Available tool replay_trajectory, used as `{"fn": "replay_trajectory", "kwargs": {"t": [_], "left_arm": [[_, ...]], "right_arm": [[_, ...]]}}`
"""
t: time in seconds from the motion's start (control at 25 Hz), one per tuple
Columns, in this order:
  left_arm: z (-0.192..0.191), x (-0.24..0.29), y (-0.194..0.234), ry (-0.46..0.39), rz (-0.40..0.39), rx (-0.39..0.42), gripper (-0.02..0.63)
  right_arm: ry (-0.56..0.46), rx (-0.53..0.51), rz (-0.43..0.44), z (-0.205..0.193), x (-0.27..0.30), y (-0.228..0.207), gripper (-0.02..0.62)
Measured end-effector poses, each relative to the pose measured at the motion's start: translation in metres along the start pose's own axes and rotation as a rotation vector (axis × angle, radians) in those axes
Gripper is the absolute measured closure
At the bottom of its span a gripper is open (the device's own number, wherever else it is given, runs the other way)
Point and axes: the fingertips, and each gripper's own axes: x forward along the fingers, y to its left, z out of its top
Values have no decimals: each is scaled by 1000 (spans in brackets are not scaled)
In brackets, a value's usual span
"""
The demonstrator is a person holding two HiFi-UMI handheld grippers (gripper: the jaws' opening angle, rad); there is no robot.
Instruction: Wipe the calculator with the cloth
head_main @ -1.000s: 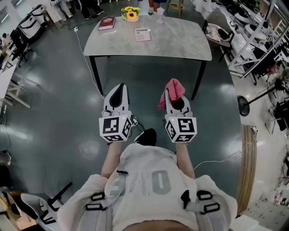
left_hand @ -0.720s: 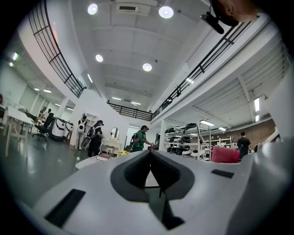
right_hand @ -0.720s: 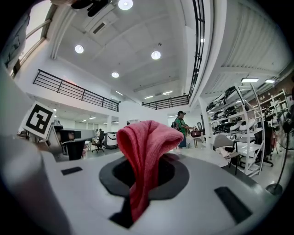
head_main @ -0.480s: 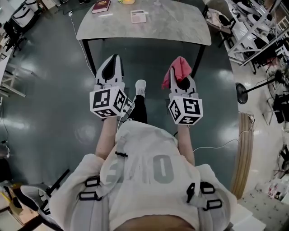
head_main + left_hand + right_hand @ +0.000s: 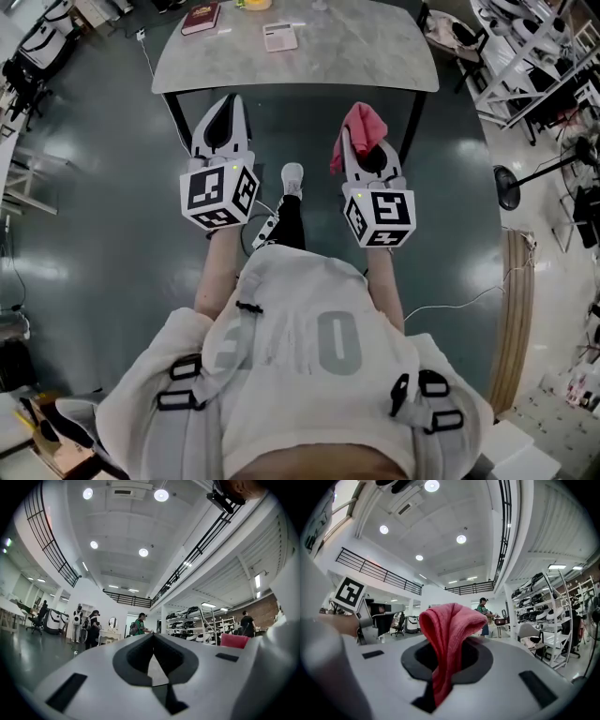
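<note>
Round ceiling lights [image 5: 161, 495] flood the hall with bright, even light, and pale glare streaks the glossy floor [image 5: 84, 216]. Fisheye distortion bends the edges, and both gripper views have black corners.

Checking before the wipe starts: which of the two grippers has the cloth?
The right gripper: the pink cloth is clamped in it, while the left gripper is shut with nothing in it.
</note>
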Motion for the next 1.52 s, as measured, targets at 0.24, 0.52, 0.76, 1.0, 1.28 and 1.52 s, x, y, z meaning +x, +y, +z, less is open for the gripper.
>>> {"fn": "replay_trajectory", "kwargs": {"t": [0.24,0.52,0.76,1.0,1.28,1.52], "left_arm": [[-25,53,23,14,-2,-32,586],[-52,155,73,47,-3,-78,586],[-70,266,117,73,-22,-36,586],[-92,372,157,92,-41,-72,586],[-131,469,197,145,-47,-66,586],[-151,526,223,197,-54,-87,586]], "right_arm": [[26,-41,-22,-8,56,-20,543],[85,-66,-50,-13,158,-51,543],[135,-104,-69,-8,263,-78,542],[147,-112,-66,-3,376,-104,541],[160,-85,-77,-19,490,-143,541],[189,-38,-60,-31,553,-155,541]]}}
